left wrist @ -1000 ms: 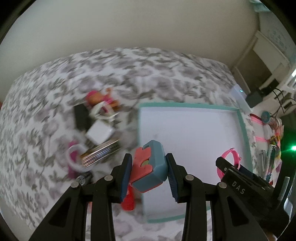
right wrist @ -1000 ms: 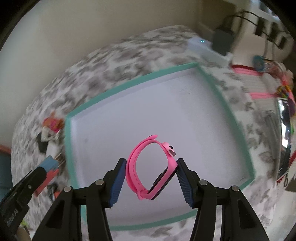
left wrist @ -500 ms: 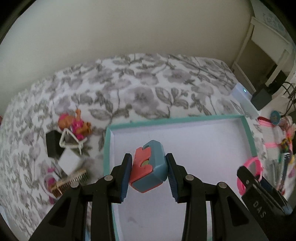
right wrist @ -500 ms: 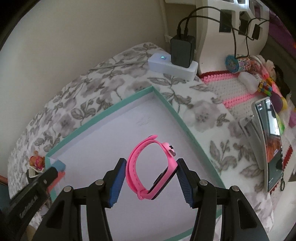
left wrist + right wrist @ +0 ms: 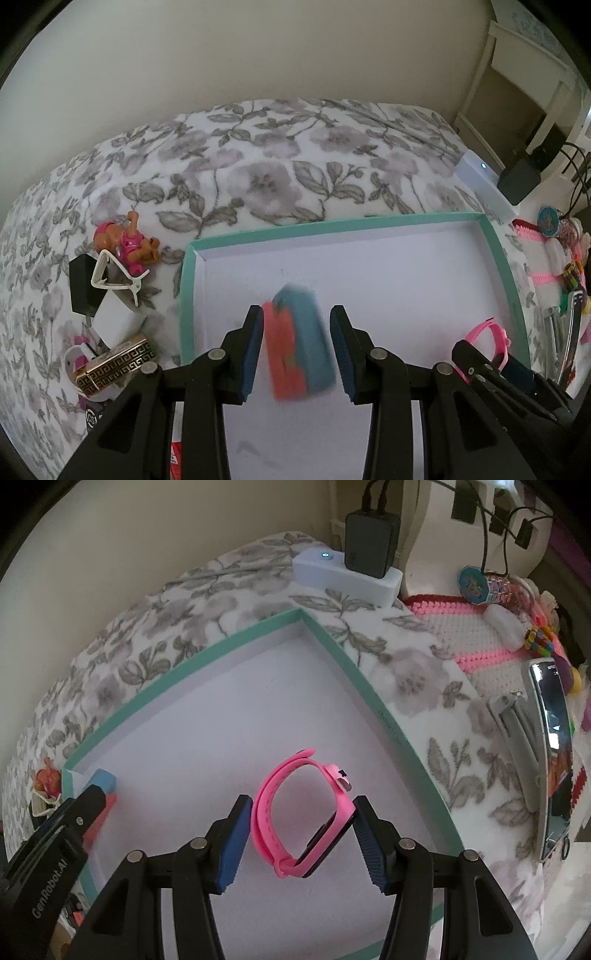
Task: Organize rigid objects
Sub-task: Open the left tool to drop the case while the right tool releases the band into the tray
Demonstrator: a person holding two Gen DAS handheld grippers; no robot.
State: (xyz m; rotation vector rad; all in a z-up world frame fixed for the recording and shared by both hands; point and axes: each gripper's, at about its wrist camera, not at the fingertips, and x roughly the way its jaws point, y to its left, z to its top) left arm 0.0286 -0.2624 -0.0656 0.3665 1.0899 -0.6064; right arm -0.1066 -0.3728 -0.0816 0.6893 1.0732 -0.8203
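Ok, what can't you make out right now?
Red-and-blue block: left wrist view, motion-blurred; grip by the left gripper unclear.
Pink-and-white item: left wrist view, mostly under the gold-patterned case.
Tray, near rim: right wrist view, hidden behind the right gripper.

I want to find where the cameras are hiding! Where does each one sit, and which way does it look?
Left wrist view: sits on the left claw, looking steeply down along its fingers into the teal tray on the flowery cloth. A blurred red-and-blue block is between the jaws. No hand shows.
Right wrist view: sits on the right claw, looking down into the same tray. It grips the pink watch. No hand shows.
Shared: both see the tray, and each catches the other claw at its edge.
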